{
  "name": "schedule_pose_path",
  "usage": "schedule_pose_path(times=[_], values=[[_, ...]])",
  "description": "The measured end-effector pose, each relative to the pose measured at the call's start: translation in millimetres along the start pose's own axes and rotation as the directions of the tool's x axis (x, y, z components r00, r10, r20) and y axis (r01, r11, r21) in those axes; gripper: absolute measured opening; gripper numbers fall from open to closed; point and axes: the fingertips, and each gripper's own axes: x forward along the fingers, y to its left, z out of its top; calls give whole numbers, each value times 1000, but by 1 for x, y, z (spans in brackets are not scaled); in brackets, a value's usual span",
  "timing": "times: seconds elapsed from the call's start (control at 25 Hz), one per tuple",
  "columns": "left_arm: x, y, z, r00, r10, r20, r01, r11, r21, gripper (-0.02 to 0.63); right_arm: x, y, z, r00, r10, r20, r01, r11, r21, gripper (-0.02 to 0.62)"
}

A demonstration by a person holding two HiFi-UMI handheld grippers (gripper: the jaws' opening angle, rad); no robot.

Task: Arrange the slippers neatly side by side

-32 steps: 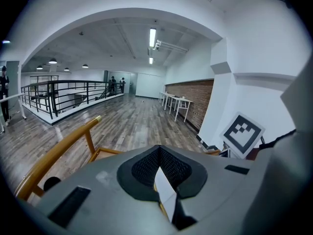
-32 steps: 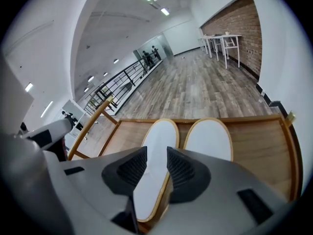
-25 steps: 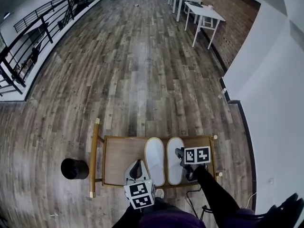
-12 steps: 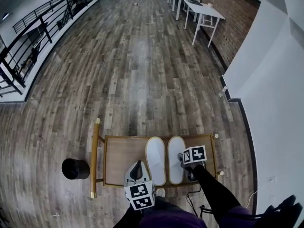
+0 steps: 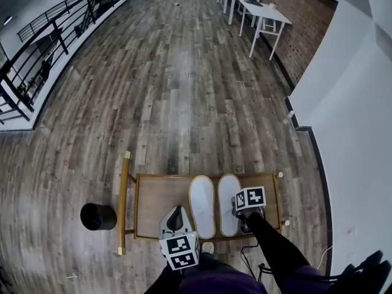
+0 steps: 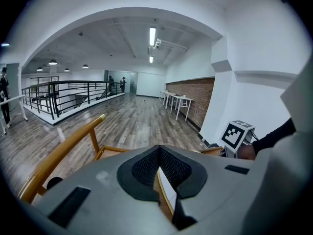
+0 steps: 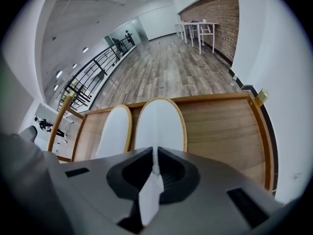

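Observation:
Two white slippers with tan rims lie side by side on a wooden table (image 5: 153, 199), toes pointing away from me. The left slipper (image 5: 201, 206) (image 7: 115, 131) lies free. My right gripper (image 5: 237, 214) (image 7: 155, 168) points steeply down at the heel of the right slipper (image 5: 229, 202) (image 7: 160, 124). Its jaws have just been closing, and the slipper's white heel edge is pinched between the pads. My left gripper (image 5: 177, 212) (image 6: 158, 151) hovers over the near left part of the table, shut and holding nothing.
The table has a raised wooden rim and a gold-tipped handle rail (image 5: 122, 201) (image 6: 63, 148) on its left. A black round bin (image 5: 98, 217) stands on the plank floor beside it. A white wall (image 5: 355, 152) runs along the right. White tables (image 5: 263, 17) and a black railing (image 5: 37, 48) are far off.
The right gripper has dipped a little toward the heel of the right slipper. The left gripper and both slippers have stayed where they were.

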Motion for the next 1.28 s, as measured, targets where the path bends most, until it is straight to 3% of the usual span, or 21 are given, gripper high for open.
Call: schedule_pose_path(times=[0.8, 1.28], values=[[0, 5, -2, 1000, 5, -3, -5, 1000, -6, 0, 8, 12, -2, 999, 12, -30, -12, 1000, -6, 21], [-1, 4, -1, 1000, -1, 0, 1, 1000, -4, 0, 7, 11, -2, 997, 79, -22, -77, 994, 80, 23]])
